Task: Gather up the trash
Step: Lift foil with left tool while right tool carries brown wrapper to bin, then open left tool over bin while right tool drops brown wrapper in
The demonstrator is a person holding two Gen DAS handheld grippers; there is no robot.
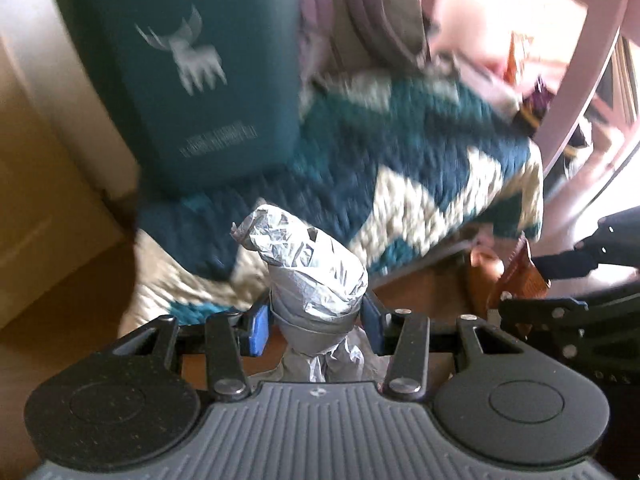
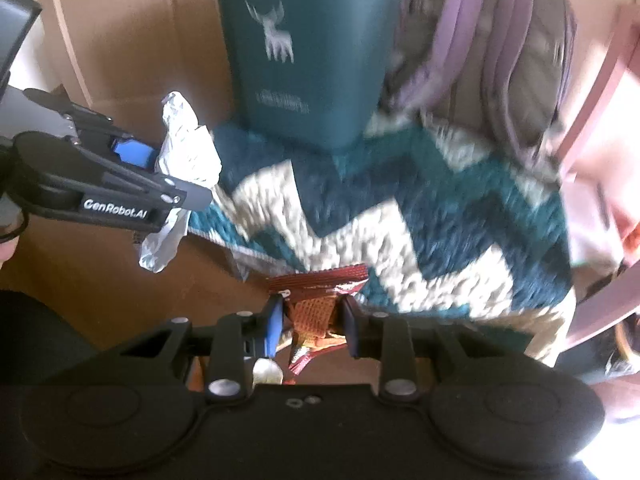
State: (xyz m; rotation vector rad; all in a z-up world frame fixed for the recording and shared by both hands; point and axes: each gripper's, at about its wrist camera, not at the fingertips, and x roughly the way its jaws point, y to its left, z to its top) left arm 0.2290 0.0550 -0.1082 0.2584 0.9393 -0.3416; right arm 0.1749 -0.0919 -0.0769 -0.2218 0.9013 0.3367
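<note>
A crumpled white and grey paper wad (image 1: 308,276) stands up between the blue pads of my left gripper (image 1: 316,320), which is shut on it. From the right wrist view the same wad (image 2: 184,152) shows in the left gripper (image 2: 168,172) at the left, held above the floor. My right gripper (image 2: 310,320) is shut on a red and orange snack wrapper (image 2: 316,300). That wrapper (image 1: 520,268) also shows at the right edge of the left wrist view. A dark teal bin with a white deer logo (image 2: 308,52) stands ahead on the rug.
A teal and cream zigzag rug (image 2: 400,220) covers the wooden floor (image 2: 100,280) under both grippers. A pale bag with lilac straps (image 2: 500,60) leans right of the bin (image 1: 192,80). Pink chair legs (image 1: 592,60) rise at the right. A tan wall panel (image 2: 120,40) is behind.
</note>
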